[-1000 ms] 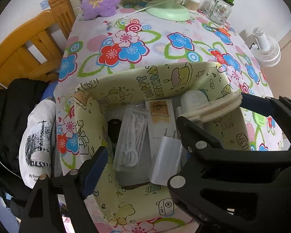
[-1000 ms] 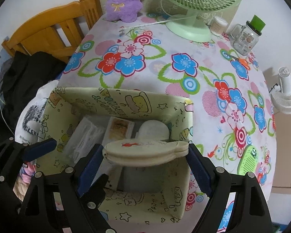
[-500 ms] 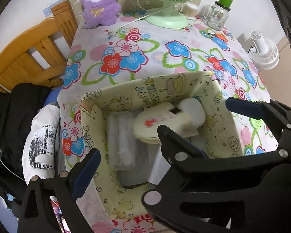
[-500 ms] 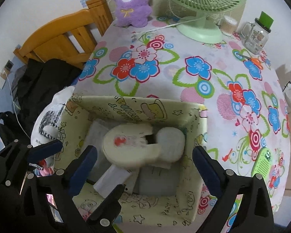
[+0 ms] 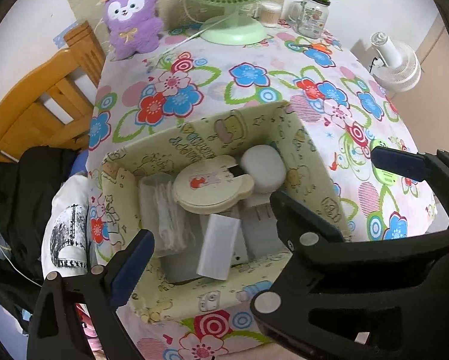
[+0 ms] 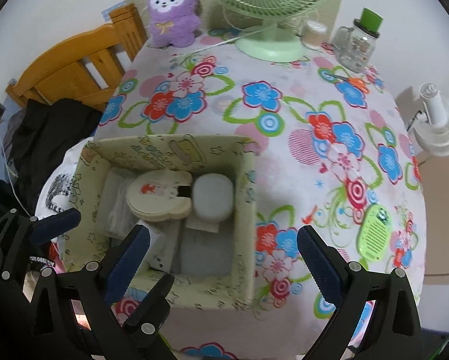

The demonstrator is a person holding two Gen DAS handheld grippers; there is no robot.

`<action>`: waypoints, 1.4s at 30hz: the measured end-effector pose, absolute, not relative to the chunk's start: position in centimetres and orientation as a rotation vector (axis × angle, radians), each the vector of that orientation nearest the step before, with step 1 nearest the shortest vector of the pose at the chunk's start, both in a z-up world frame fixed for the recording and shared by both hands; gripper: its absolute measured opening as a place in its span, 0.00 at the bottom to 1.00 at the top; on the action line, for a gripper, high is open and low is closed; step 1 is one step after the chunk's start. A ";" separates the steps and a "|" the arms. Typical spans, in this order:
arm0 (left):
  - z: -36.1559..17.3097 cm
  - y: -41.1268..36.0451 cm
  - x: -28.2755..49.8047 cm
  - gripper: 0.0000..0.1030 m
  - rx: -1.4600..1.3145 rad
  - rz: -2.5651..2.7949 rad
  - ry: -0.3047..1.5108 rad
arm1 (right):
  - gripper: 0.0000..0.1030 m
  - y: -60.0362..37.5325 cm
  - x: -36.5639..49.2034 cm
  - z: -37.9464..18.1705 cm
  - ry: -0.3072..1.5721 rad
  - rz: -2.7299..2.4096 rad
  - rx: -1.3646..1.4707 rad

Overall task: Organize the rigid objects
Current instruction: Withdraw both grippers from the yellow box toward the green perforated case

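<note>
A yellow cartoon-print fabric box (image 5: 224, 126) (image 6: 248, 210) stands at the near edge of the flowered table. Inside it a cream bear-shaped round case (image 5: 212, 184) (image 6: 160, 195) lies flat beside a white rounded item (image 5: 263, 168) (image 6: 214, 199). A white block (image 5: 217, 246) and a clear bag of white cord (image 5: 170, 219) lie there too. My left gripper (image 5: 260, 195) hovers open above the box, holding nothing. My right gripper (image 6: 223, 231) is open and empty over the box's near right side. One of its fingers (image 5: 299, 228) crosses the left wrist view.
A green comb-like card (image 6: 374, 231) lies on the cloth right of the box. At the back stand a purple plush (image 6: 173, 9), a green fan (image 6: 269, 45) and a green-lidded glass jar (image 6: 359, 45). A wooden chair (image 6: 74, 66) with black clothing stands left; a white fan (image 6: 437, 126) right.
The cream case was clamped in my right gripper above the box; it was let go and now lies inside. Both grippers opened wider and drew up and back.
</note>
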State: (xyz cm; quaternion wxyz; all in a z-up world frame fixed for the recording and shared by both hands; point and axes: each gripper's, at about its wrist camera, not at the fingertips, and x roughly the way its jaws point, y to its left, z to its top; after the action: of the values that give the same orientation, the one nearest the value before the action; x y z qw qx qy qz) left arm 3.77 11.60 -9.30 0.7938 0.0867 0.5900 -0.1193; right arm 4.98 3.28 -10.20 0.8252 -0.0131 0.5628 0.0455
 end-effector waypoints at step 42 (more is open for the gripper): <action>-6.6 -3.2 3.1 0.96 0.242 -0.306 1.214 | 0.97 -11.5 3.4 -6.9 1.156 0.000 -0.011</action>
State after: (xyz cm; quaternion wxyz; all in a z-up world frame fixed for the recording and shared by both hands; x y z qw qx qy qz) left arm 3.14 -3.24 -6.57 0.8037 0.1129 0.5665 -0.1428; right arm 3.36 -11.50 -6.94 0.8375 -0.0054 0.5464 0.0001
